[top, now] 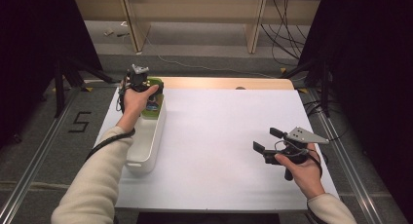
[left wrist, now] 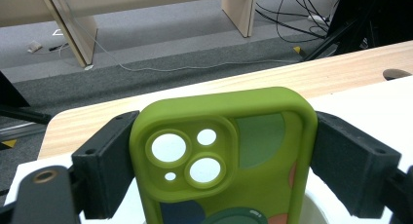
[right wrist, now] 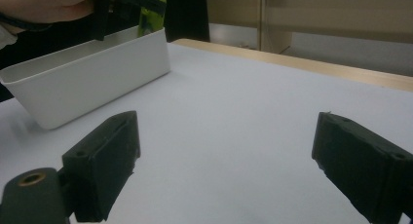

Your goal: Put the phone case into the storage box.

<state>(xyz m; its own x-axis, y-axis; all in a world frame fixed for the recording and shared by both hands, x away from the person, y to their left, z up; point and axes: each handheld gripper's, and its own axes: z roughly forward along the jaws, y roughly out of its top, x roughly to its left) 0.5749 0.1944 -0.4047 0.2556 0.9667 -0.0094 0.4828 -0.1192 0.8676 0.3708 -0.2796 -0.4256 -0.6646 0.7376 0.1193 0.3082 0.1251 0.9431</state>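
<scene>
Left gripper [top: 146, 87] is clamped on a green phone case [left wrist: 224, 156] — I see both black jaws pressing its long edges, camera cutouts facing my lens. It holds the case upright over the far end of the white bin [top: 146, 141], which sits along the table's [top: 219, 136] left edge. Right gripper [top: 268, 141] hovers well apart above the bare white surface — jaws spread wide, nothing between them.

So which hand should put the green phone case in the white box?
Left, probably. Its left gripper already grips the phone case over the white box; the right gripper sits open, far across the table.
</scene>
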